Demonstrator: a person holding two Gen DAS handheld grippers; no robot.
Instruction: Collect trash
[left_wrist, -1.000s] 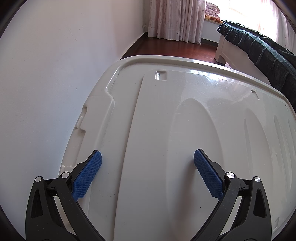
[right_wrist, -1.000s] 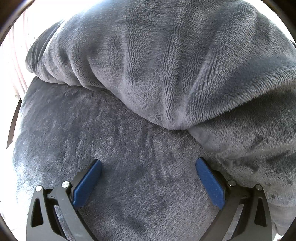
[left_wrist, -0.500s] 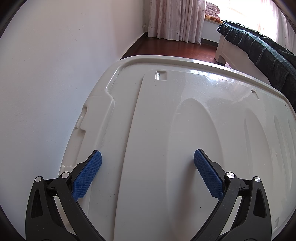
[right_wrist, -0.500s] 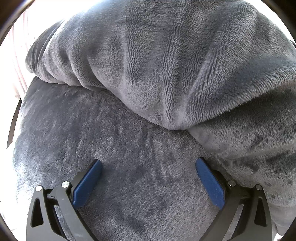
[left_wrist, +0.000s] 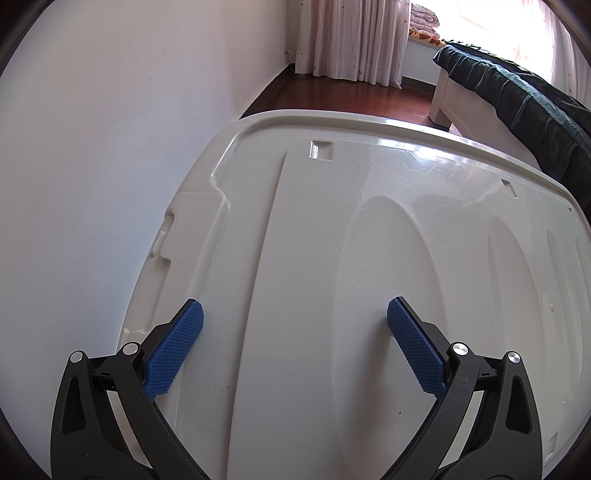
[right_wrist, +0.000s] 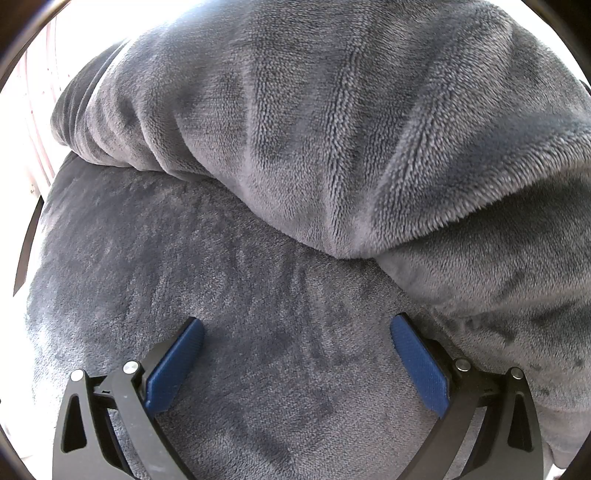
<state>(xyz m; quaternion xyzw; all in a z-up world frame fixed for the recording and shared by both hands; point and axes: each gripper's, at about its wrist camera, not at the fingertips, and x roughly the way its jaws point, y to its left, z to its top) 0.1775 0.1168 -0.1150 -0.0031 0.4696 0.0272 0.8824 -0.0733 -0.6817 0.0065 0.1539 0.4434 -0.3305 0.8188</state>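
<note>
No trash shows in either view, so its place and heading cannot be told. The right claw (right_wrist: 297, 328), spread wide and holding nothing, faces folded grey plush fabric (right_wrist: 332, 129) that fills its view. The left claw (left_wrist: 295, 312), equally wide and bare, sits over a glossy white plastic lid (left_wrist: 369, 240). Left of the lid stands a white wall (left_wrist: 92, 166); beyond it lie dark wood floor (left_wrist: 351, 96), curtains (left_wrist: 351, 37) and a bed (left_wrist: 517, 92).

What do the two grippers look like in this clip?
The left gripper and right gripper look identical: black skeletal plastic linkages with triangular cut-outs and silver pivot screws, tipped with blue, finely textured rectangular pads. No cables, markings or sleeves show.
</note>
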